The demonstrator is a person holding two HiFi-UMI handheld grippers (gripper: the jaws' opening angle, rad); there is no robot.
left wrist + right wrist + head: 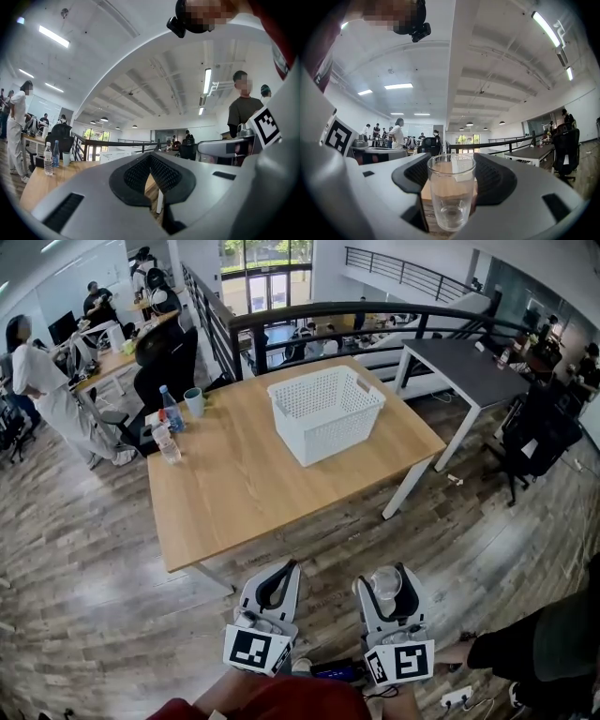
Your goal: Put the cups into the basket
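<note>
A clear drinking glass (385,583) stands upright between the pads of my right gripper (386,572), which is shut on it; the right gripper view shows the glass (450,197) empty. My left gripper (284,570) is shut with nothing in it, its pads meeting at the tips (150,158). Both grippers hover over the wood floor, short of the near edge of the wooden table (234,493). A white lattice basket (323,413) sits empty on the table's far right part. A pale green cup (194,401) stands at the table's far left corner.
Two water bottles (167,439) stand beside the green cup. A grey table (469,367) and a black office chair (539,432) are to the right. A black railing (375,310) runs behind the table. People work at desks (112,357) at the far left.
</note>
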